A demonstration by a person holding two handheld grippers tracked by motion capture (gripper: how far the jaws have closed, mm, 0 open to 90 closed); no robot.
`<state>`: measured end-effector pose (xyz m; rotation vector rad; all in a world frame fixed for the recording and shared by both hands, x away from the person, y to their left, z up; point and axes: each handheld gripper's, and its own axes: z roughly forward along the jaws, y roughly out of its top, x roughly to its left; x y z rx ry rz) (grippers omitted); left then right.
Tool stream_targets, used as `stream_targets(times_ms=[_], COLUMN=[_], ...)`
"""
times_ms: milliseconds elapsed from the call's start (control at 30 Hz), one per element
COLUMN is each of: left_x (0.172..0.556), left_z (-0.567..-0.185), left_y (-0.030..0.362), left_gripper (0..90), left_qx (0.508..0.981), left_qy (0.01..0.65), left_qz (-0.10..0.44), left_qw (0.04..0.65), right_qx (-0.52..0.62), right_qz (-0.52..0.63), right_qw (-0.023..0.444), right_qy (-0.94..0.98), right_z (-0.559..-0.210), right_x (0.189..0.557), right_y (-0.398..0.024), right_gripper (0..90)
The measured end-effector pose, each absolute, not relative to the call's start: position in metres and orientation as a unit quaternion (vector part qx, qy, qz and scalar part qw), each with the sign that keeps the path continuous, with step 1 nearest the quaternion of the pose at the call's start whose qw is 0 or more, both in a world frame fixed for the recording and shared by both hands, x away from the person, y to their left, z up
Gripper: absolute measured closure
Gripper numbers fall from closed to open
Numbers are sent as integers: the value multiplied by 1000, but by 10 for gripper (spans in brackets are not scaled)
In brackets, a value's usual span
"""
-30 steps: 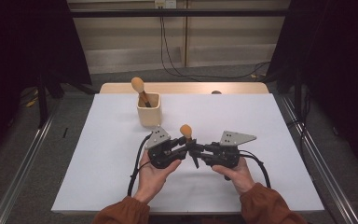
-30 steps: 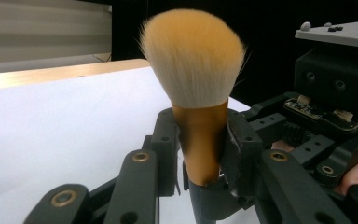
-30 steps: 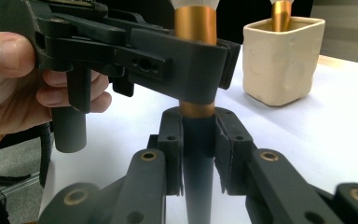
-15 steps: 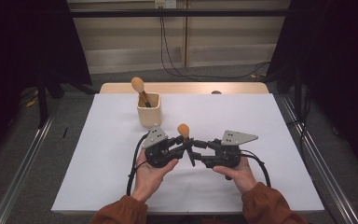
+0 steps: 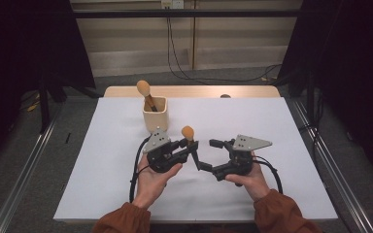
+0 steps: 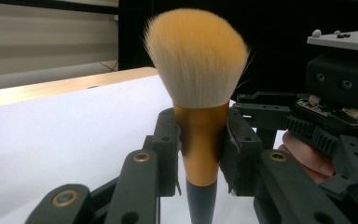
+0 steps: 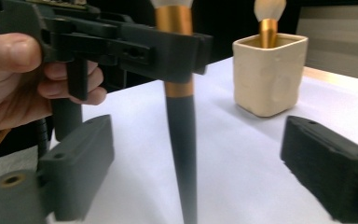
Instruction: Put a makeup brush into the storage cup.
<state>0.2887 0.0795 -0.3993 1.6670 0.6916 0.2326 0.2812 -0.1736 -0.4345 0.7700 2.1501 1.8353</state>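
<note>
Orange-tipped brush (image 5: pixel 188 133) standing upright above the white table (image 5: pixel 97 160), clamped at its gold collar by the left gripper (image 5: pixel 190 151). Right gripper (image 5: pixel 212 155) just beside it, jaws having just been opening, now spread wide around the dark handle without touching. Second brush (image 5: pixel 144 91) resting in the cream cup (image 5: pixel 154 115) behind.

The left gripper (image 5: pixel 193 151), held palm-up in the left hand (image 5: pixel 151 178), clamps its jaws on the brush (image 6: pixel 197 93). Just beside the brush, the right gripper (image 5: pixel 209 154) has just been opening, jaws wide apart.
</note>
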Motion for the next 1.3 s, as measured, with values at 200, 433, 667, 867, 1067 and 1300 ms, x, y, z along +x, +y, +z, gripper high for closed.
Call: stream_targets(times_ms=[200,433,667,867,1067,1300], left_x=[291,293,297,299,301,307], left_z=[-399,-392,-385,-382,-380,-373], left_y=[84,90,104,120,134,150], left_gripper=[697,697,697,697,697,697], left_qx=[728,729,724,717,716,713], left_qy=[301,297,305,315,323,332], left_qz=[108,116,129,140,152,163], left_qw=[606,605,605,606,600,596], right_qx=[282,295,309,341,357,379], right_qz=[617,614,615,596,581,569], right_qw=[113,122,166,201,246,240], right_qy=[726,722,706,699,689,689], right_z=[-433,-430,-430,-433,-435,-437], right_x=[282,280,274,267,257,249], right_y=[-180,-188,-197,-212,-224,-239], right_gripper=[2,12,5,0,0,0])
